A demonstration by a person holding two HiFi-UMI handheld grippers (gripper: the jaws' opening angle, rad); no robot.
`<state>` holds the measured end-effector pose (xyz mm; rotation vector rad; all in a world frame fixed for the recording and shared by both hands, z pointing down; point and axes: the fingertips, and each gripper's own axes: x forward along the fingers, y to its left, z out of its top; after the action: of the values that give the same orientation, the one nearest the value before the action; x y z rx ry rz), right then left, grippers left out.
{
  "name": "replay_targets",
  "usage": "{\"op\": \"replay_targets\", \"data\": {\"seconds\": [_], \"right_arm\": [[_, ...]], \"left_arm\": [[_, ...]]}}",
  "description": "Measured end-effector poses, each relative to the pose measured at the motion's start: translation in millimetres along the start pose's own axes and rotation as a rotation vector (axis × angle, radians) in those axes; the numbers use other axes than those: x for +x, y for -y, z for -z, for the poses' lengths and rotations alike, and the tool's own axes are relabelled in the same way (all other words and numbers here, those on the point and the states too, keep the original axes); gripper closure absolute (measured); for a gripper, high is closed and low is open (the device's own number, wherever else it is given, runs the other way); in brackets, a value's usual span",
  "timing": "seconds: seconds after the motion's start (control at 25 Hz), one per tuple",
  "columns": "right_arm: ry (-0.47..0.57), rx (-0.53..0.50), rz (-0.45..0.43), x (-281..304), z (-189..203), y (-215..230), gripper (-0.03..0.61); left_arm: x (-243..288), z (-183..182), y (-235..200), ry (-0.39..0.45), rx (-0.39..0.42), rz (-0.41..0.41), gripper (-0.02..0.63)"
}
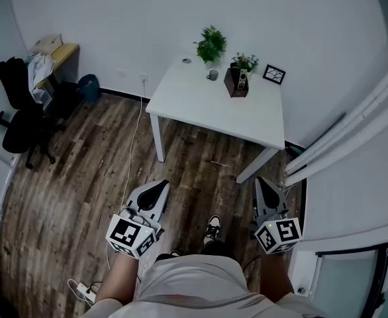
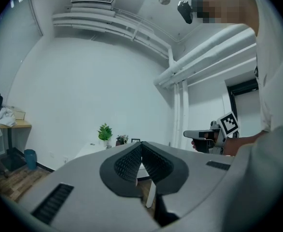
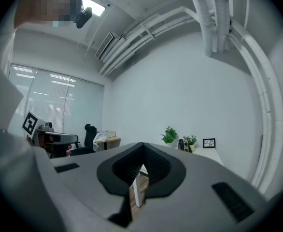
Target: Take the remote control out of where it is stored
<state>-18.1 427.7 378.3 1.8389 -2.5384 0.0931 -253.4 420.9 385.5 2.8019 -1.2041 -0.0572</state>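
The remote control (image 1: 242,79) stands upright in a dark holder (image 1: 236,85) on the white table (image 1: 200,101), far ahead of both grippers. In the right gripper view the remote control (image 3: 181,144) is a small dark shape beside a little plant. My left gripper (image 1: 159,185) and my right gripper (image 1: 260,181) hang low over the wooden floor, near the person's legs and well short of the table. Both are shut with nothing between the jaws. The left gripper (image 2: 141,144) and the right gripper (image 3: 142,145) show their ribbed pads meeting at the tip.
On the table also stand a green plant (image 1: 210,44), a grey cup (image 1: 212,75) and a framed picture (image 1: 274,74). A black office chair (image 1: 18,121), a wooden desk (image 1: 58,55) and a blue bin (image 1: 89,87) are at the left. White pipes (image 1: 353,124) run along the right wall. A cable (image 1: 133,144) crosses the floor.
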Motion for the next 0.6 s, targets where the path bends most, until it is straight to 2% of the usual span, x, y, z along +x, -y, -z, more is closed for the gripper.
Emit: {"op": "replay_targets", "data": {"seconds": [0.28, 0.6], "right_arm": [[0.021, 0.027, 0.003, 52, -3, 42, 0.565], [0.022, 0.058, -0.035, 106, -12, 120, 0.565]], "left_arm": [[50, -3, -22, -0.016, 0.017, -0.024, 0.606], [137, -13, -25, -0.034, 0.03, -0.062, 0.606]]}}
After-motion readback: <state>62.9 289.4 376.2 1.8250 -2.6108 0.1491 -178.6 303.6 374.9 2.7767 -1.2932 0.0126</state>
